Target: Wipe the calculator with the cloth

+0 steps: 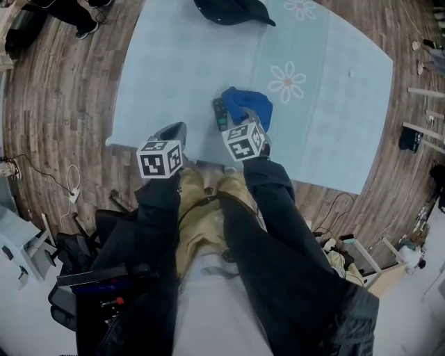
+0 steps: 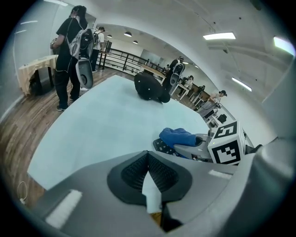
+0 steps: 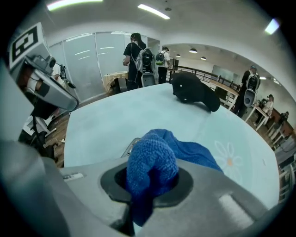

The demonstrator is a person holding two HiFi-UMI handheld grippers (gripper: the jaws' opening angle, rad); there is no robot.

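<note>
Wood-plank floor point(image 1: 55, 90) runs along the left side, up to the rounded corner of a table under a smooth, pale blue tablecloth point(image 1: 174, 62).

Just inside the near edge of the table, the left gripper point(image 1: 174, 130) hangs with its grey moulded jaws pressed together on nothing. In the left gripper view point(image 2: 148, 172), the ribbed black pads meet at a seam, with a small white strip showing there. The tablecloth around and ahead of this gripper lies flat and bare a long way towards the far side.

To its right lies the calculator point(image 1: 219, 115), a dark, flat slab with rows of small keys point(image 2: 163, 147). Its left strip is uncovered; the rest is under the cloth point(image 1: 247, 103).

The cloth is bright blue with a nubbly, towelling texture, bunched into a soft mound on top of the calculator point(image 2: 178, 136). The right gripper point(image 1: 254, 119) has its jaws clamped on a fold of the cloth point(image 3: 152, 162), which fills the gap between the pads point(image 3: 152, 181).

Further right, a white daisy print point(image 1: 286, 82) marks the tablecloth, with open cloth beyond it to the right edge. A black rounded item point(image 1: 233, 10) sits well apart at the far edge.
</note>
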